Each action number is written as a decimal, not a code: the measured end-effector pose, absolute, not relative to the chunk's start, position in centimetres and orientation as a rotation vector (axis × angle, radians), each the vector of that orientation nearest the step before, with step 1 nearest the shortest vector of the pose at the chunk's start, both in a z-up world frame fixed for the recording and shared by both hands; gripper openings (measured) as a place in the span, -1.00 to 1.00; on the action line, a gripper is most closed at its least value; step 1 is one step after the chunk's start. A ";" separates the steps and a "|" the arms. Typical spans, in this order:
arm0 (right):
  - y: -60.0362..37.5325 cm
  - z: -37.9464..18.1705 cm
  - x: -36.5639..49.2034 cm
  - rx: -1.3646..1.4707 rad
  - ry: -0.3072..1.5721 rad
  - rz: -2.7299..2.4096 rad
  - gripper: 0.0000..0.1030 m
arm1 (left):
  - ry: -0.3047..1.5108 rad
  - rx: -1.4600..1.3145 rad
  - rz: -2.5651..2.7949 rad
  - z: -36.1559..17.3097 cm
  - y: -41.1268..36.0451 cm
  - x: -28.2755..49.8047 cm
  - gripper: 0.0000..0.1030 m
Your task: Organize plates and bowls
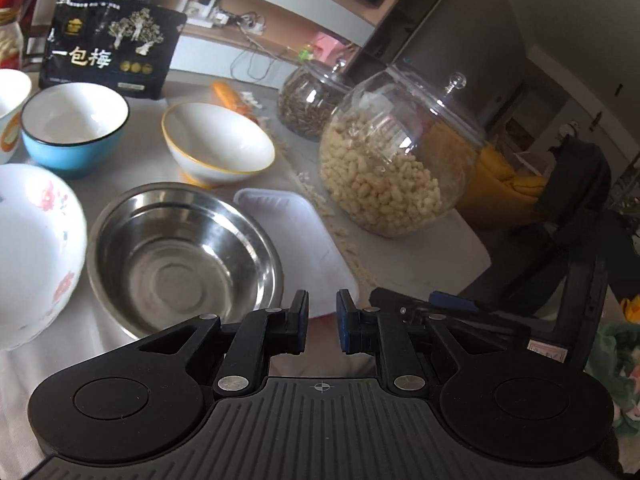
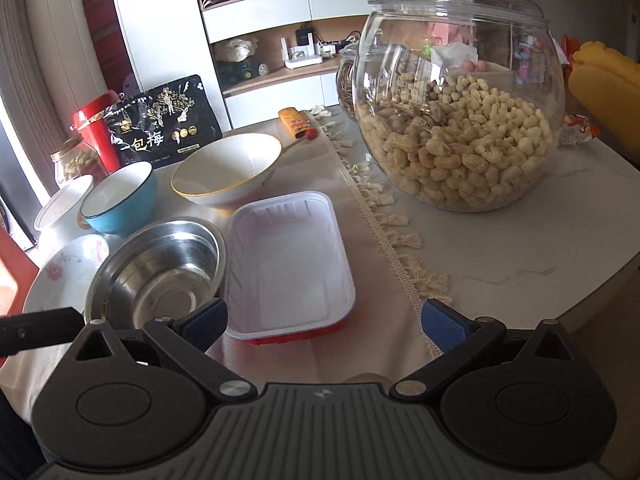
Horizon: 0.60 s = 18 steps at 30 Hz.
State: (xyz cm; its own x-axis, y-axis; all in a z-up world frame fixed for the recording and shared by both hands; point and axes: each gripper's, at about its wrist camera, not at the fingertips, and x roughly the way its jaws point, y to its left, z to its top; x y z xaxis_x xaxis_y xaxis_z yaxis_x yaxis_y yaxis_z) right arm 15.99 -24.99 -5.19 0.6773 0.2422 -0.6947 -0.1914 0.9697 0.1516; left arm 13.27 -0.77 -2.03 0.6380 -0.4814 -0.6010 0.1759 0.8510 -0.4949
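A steel bowl [image 1: 180, 264] [image 2: 160, 272] sits near the table's front, with a white plastic tray [image 1: 296, 240] [image 2: 288, 264] touching its right side. Behind them stand a yellow-rimmed white bowl [image 1: 220, 144] [image 2: 228, 164] and a blue bowl [image 1: 72, 128] [image 2: 120, 200]. A floral white bowl [image 1: 36, 248] [image 2: 64, 276] lies at the left, and a white cup [image 1: 10, 108] [image 2: 60, 204] stands behind it. My left gripper [image 1: 323, 308] hovers shut and empty over the tray's near end. My right gripper [image 2: 326, 320] is open and empty just in front of the tray.
A big lidded glass jar of peanuts [image 1: 388, 168] [image 2: 460, 120] stands right of the tray, with a second jar [image 1: 308, 100] behind it. A black snack bag [image 1: 112, 48] [image 2: 164, 124], a red tin [image 2: 92, 124] and an orange packet [image 2: 296, 122] stand at the back. The table edge [image 2: 580, 300] curves at the right.
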 end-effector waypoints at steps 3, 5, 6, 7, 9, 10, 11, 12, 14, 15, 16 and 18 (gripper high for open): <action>-26.3 -6.4 17.6 0.098 0.801 0.261 1.00 | 0.893 -0.337 -0.290 -2.0 -1.9 18.7 -0.67; -26.8 -7.6 18.8 0.126 0.853 0.312 1.00 | 0.987 -0.377 -0.319 -2.8 -1.8 23.1 -0.67; -26.7 -8.5 19.6 0.130 0.893 0.331 1.00 | 1.035 -0.431 -0.330 -3.5 -1.5 25.0 -0.67; -26.6 -9.1 20.2 0.135 0.925 0.337 1.00 | 1.088 -0.495 -0.334 -4.4 -1.0 27.0 -0.66; -26.5 -10.3 21.4 0.158 0.973 0.346 0.84 | 1.134 -0.541 -0.332 -5.6 -0.7 29.6 -0.66; -26.6 -10.7 21.8 0.175 0.991 0.354 0.66 | 1.140 -0.533 -0.312 -5.9 -0.7 30.6 -0.66; -26.7 -11.0 22.2 0.193 1.005 0.365 0.51 | 1.136 -0.510 -0.291 -6.0 -0.8 31.1 -0.66; -26.9 -11.2 22.5 0.211 1.015 0.379 0.45 | 1.131 -0.463 -0.265 -6.1 -1.1 31.7 -0.66; -27.1 -11.6 23.1 0.228 1.039 0.403 0.29 | 1.133 -0.388 -0.228 -6.3 -1.5 32.5 -0.66; -27.2 -11.8 23.3 0.234 1.054 0.412 0.27 | 1.136 -0.363 -0.220 -6.4 -1.6 32.8 -0.66; -27.3 -12.1 23.7 0.246 1.069 0.420 0.24 | 1.145 -0.342 -0.215 -6.7 -1.8 33.3 -0.66; -27.4 -12.1 23.8 0.250 1.069 0.436 0.14 | 1.165 -0.300 -0.208 -7.2 -2.2 34.2 -0.66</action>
State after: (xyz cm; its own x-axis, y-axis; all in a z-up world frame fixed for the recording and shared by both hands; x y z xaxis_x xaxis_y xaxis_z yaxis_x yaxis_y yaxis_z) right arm 23.81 -27.39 -12.15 0.4080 0.4601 -0.7886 -0.2225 0.8878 0.4029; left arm 34.15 -2.25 -7.18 0.3829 -0.3139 -0.8688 0.0057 0.9413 -0.3376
